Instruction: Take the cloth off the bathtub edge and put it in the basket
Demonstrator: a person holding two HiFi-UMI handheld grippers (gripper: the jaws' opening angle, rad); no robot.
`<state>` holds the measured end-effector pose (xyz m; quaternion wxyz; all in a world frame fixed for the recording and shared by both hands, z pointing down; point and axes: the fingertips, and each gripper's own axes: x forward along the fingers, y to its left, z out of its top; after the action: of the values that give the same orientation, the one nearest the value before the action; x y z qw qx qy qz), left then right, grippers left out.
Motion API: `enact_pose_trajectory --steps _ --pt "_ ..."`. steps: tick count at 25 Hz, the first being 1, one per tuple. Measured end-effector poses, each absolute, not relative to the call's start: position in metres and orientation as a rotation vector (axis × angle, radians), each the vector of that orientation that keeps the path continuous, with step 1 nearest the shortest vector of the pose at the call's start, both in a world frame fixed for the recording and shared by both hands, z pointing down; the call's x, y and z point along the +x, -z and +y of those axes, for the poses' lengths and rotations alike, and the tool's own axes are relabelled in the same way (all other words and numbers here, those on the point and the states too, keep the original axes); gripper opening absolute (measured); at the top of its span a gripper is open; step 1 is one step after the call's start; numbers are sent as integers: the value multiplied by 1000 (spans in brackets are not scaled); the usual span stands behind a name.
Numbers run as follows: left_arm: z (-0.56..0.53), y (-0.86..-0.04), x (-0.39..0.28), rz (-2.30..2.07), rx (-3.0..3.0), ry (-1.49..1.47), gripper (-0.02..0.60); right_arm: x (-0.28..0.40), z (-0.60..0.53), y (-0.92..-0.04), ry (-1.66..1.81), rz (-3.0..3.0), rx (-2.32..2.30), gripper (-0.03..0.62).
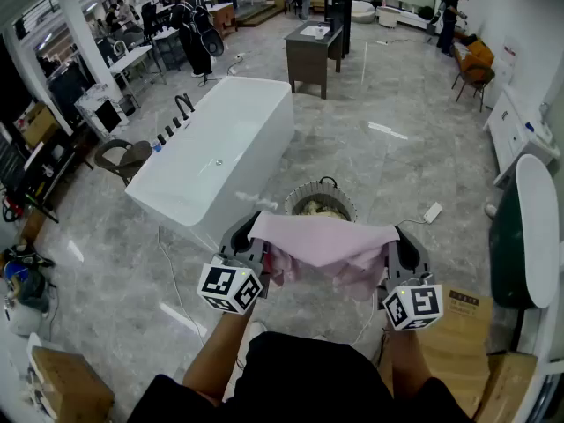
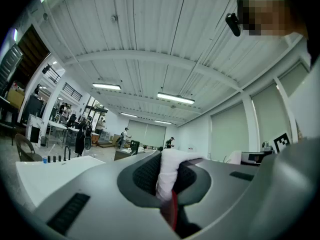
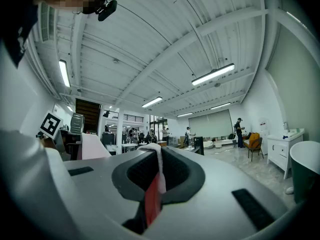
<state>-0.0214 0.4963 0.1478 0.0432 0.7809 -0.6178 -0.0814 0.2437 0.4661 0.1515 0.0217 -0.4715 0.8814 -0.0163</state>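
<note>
A pale pink cloth (image 1: 324,247) hangs stretched between my two grippers, held up in the air in the head view. My left gripper (image 1: 253,236) is shut on the cloth's left corner, and the pinched white-pink fabric (image 2: 170,176) shows between its pads. On the other corner my right gripper (image 1: 394,247) is shut, a thin fold of cloth (image 3: 159,171) caught in its jaws. The round grey basket (image 1: 320,203) stands on the floor just beyond the cloth, with some pale fabric inside. To its left stands the white bathtub (image 1: 220,152). Both gripper views point up toward the ceiling.
A cable and a white power strip (image 1: 432,212) lie on the marble floor right of the basket. Cardboard boxes (image 1: 458,324) sit at the right near my feet, beside a dark green tub (image 1: 520,236). A dark cabinet (image 1: 313,53) and several people stand farther back.
</note>
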Motion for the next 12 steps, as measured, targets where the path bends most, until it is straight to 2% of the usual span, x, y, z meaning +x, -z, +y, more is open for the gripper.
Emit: enact_pose_trajectory --steps 12 --pt "492 -149 13 -1907 2538 195 26 244 468 -159 42 2717 -1329 34"
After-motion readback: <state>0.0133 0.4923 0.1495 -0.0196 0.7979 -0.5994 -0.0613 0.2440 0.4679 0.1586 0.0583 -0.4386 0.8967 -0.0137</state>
